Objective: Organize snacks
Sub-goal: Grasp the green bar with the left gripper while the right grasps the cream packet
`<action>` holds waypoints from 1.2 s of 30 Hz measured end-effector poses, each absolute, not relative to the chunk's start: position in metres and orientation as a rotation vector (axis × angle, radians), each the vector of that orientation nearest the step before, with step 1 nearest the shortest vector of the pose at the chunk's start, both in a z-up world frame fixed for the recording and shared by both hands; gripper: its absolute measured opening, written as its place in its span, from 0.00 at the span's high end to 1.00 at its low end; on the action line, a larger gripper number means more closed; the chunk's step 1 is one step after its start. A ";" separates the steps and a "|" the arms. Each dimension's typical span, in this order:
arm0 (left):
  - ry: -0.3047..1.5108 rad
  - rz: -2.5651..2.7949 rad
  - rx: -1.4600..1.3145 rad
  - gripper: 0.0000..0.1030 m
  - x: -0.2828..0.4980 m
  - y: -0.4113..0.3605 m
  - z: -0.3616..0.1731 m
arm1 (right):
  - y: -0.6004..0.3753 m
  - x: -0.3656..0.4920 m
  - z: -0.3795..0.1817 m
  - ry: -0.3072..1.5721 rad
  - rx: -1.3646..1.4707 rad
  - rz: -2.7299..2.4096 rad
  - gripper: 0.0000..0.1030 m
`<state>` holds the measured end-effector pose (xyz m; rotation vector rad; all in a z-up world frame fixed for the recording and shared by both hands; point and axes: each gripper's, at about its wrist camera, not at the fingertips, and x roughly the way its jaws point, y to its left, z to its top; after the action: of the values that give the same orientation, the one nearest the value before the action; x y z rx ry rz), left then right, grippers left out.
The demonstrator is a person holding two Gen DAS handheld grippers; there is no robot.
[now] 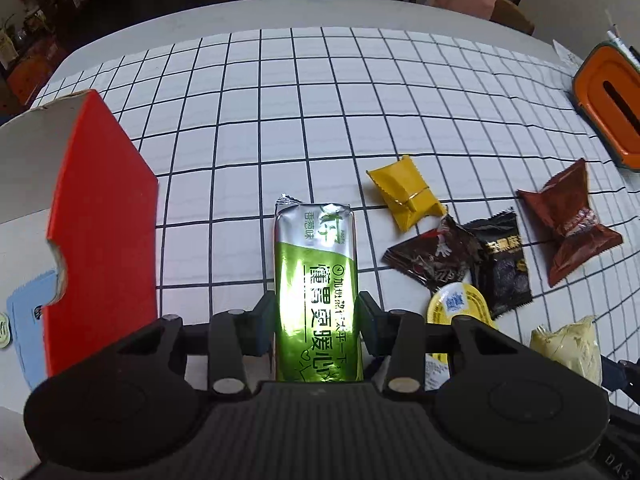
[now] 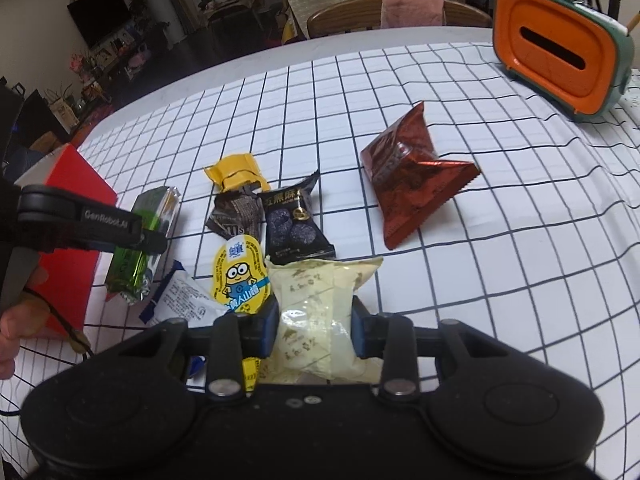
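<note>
Snacks lay scattered on a grid-patterned tablecloth (image 1: 320,92) as both handheld grippers lifted a packet apiece. The left gripper (image 1: 318,320) was clamped on a green-and-silver biscuit pack (image 1: 314,280), which stood out ahead between its fingers, its printed Chinese characters only partly legible. To that claw's left stood a red box (image 1: 100,216), open-topped and apparently the bin for sorting; a light-blue packet (image 1: 28,320) showed inside it, though how many snacks it held could not be told. The right gripper (image 2: 314,328) was closed on a pale cream pastry packet (image 2: 320,312) with faint printing.

Most of the job appeared undone. Just left of the right claw lay a yellow jelly cup (image 2: 240,276) bearing a goggle-eyed cartoon figure and a white-and-blue sachet (image 2: 180,300); ahead of it sat a black sesame-ball packet (image 2: 294,224), a dark brown wrapper (image 2: 236,212) and a yellow packet (image 2: 236,172). A red-brown foil pouch (image 2: 412,180) lay ahead to the right, an orange tissue holder (image 2: 556,56) beyond. "GenRobot.AI" was readable on the left gripper's side.
</note>
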<state>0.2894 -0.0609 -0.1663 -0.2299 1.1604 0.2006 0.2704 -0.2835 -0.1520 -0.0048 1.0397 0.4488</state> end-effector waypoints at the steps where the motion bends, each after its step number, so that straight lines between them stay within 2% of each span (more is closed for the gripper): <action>1: 1.156 0.196 -0.233 0.59 0.285 -0.060 -0.161 | -0.284 0.268 -0.149 1.037 -0.002 0.448 0.66; 18: 1.074 0.148 -0.255 0.59 0.219 -0.026 -0.072 | -0.260 0.220 -0.079 0.949 -0.011 0.527 0.66; 36: 1.000 0.182 -0.267 0.59 0.161 0.063 -0.038 | -0.162 0.176 -0.041 0.880 -0.067 0.633 0.66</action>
<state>0.1607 0.0632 -0.0382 -0.2675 0.9998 0.1820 0.1757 -0.1615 -0.0411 -0.0667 0.8802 0.6333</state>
